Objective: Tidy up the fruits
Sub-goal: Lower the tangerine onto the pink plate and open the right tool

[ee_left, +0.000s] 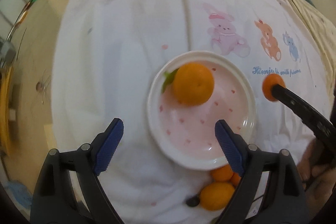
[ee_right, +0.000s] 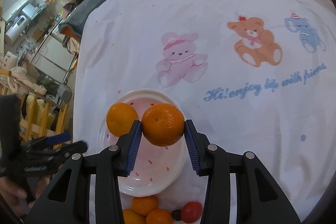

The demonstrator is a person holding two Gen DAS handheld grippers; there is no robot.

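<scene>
A pink-and-white plate (ee_left: 247,98) lies on a white cloth with one orange (ee_left: 193,83) with a green leaf on it. My left gripper (ee_left: 169,134) is open and empty above the plate's near-left side. My right gripper (ee_right: 161,126) is shut on a second orange (ee_right: 162,125), held above the plate (ee_right: 145,184), beside the plated orange (ee_right: 120,119). In the left wrist view the held orange (ee_left: 271,87) shows to the plate's right. Several loose oranges (ee_right: 145,205) and a red tomato (ee_right: 191,211) lie near the plate's front edge.
The white cloth (ee_right: 231,3) bears printed rabbit, bear and elephant figures beyond the plate. A small dark fruit (ee_right: 176,214) lies by the tomato. Loose oranges (ee_left: 217,195) show under my left gripper. The bed's left edge drops to a cluttered room.
</scene>
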